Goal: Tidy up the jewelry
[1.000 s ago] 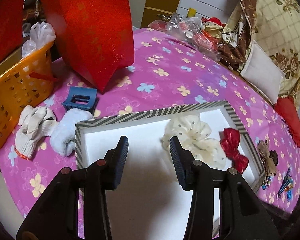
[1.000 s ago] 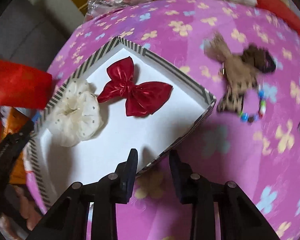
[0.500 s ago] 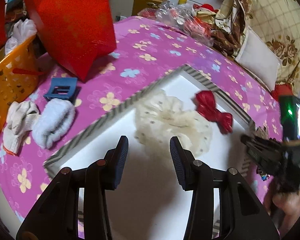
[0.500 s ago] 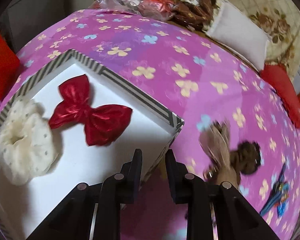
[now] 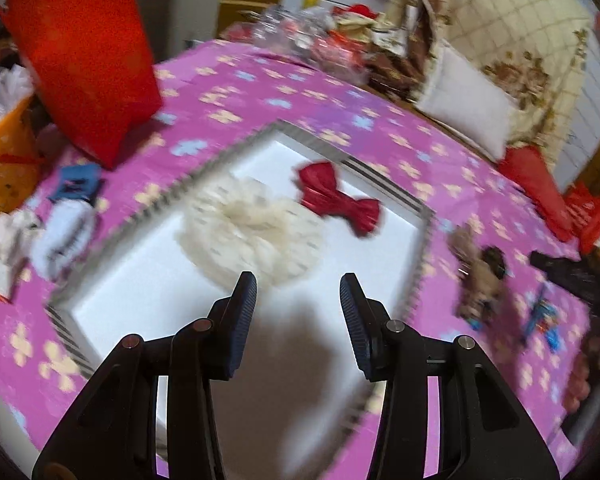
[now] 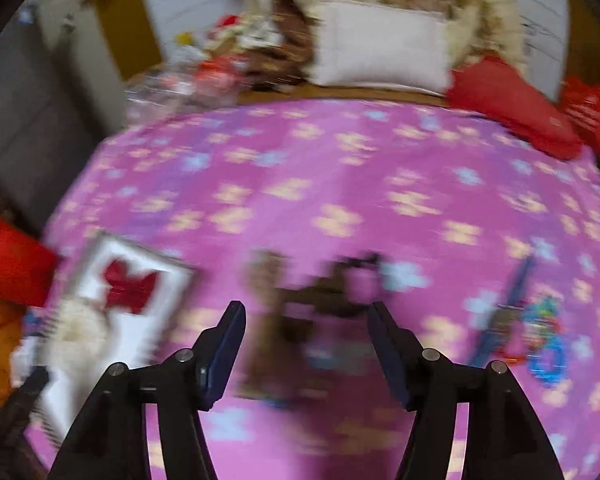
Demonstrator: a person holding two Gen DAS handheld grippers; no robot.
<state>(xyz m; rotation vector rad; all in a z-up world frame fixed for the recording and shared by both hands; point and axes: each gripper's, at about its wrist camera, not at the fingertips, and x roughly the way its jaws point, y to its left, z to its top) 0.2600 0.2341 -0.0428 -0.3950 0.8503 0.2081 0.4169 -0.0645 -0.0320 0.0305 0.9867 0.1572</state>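
1. The brown bow hair clip [image 6: 300, 300] lies on the purple worktop [image 6: 340, 168], just outside the striped box [image 5: 420, 256].
2. Our right tool [image 6: 306, 344], jaws just spread apart and empty, should straddle it squarely.
3. Our left tool [image 5: 298, 312] hangs apart, empty, over the box.

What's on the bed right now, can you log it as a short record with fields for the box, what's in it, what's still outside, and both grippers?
box: striped-edge box, white inside, on the floral cover
in box: cream scrunchie, red bow
outside box: brown hair bow, blue clip, bead bracelet
left gripper: open, empty, over the box
right gripper: jaws just opened, nothing between them, above the brown hair bow
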